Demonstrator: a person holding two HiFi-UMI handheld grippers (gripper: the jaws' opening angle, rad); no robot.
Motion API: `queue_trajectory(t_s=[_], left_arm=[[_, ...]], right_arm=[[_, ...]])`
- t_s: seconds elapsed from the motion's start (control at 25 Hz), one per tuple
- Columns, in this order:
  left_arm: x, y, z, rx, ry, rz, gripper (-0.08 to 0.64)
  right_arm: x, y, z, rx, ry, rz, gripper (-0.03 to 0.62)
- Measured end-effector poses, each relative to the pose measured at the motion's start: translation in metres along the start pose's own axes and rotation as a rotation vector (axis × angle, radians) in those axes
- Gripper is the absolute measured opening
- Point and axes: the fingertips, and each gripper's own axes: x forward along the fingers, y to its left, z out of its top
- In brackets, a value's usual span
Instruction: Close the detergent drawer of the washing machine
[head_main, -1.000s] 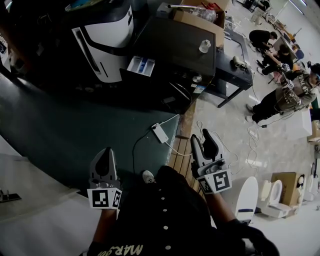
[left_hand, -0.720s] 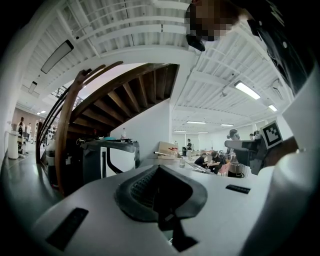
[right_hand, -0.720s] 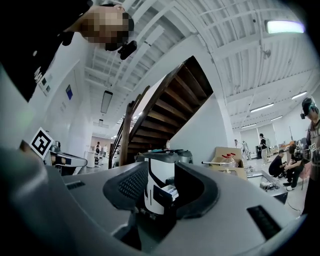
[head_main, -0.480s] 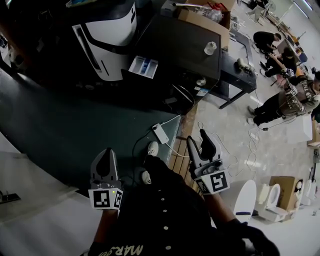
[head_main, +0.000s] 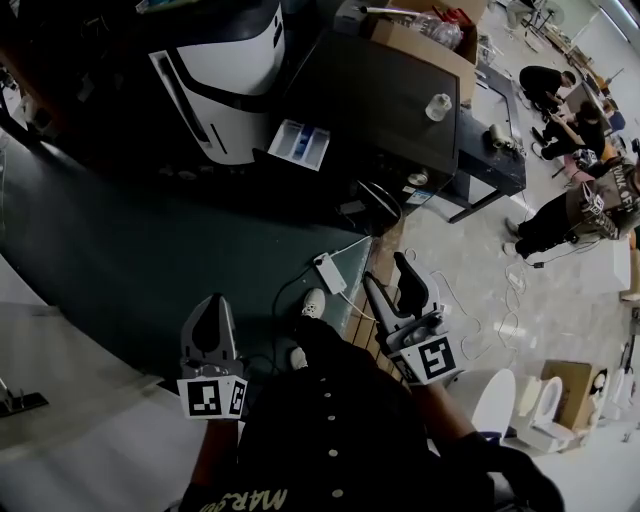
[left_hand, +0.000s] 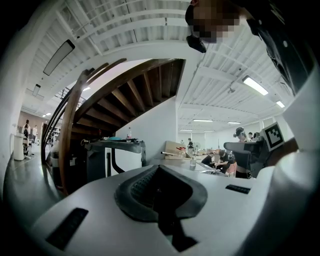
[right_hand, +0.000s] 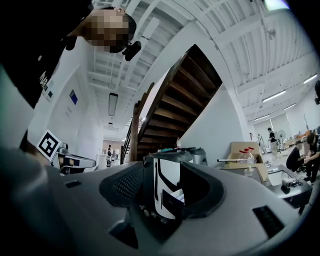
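The white and dark washing machine (head_main: 225, 65) stands at the far side of the dark floor mat. Its detergent drawer (head_main: 298, 143) sticks out of the front, pulled open, with blue and white compartments showing. Both grippers hang far short of it, near my body. My left gripper (head_main: 210, 305) is shut and holds nothing; in the left gripper view (left_hand: 160, 192) the machine (left_hand: 117, 160) shows beyond it. My right gripper (head_main: 387, 270) is open, its jaws have just been opening, and nothing is between them. In the right gripper view (right_hand: 166, 195) the drawer (right_hand: 175, 202) shows through the gap.
A white power strip (head_main: 328, 272) with cables lies on the floor ahead of the right gripper. Right of the machine stands a dark table (head_main: 390, 90) with a cup (head_main: 437, 106) and a cardboard box (head_main: 425, 42). People (head_main: 590, 205) and toilets (head_main: 545, 400) are at the right.
Both grippers have moved forward toward the washing machine, which sits lower in the head view. The right gripper's jaws stand wider apart. A shoe has stepped forward between the grippers.
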Motion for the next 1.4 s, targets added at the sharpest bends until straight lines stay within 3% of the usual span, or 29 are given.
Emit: queue_trajectory(t_s=[0.2, 0.68, 1.24, 1.4], left_arm=[[0.016, 0.014, 0.0, 0.0, 0.011, 0.006, 0.014], [0.082, 0.048, 0.019, 0.018, 0.006, 0.026, 0.014], [0.157, 0.062, 0.044, 0.03, -0.024, 0.063, 0.014], [0.161, 0.065, 0.04, 0.028, -0.009, 0.071, 0.014]], right_arm=[[0.025, 0.002, -0.003, 0.002, 0.004, 0.043, 0.215], [0.105, -0.027, 0.003, 0.064, -0.006, 0.047, 0.184], [0.181, -0.075, 0.01, 0.053, -0.025, 0.08, 0.184], [0.188, -0.075, 0.004, 0.012, 0.007, 0.086, 0.178]])
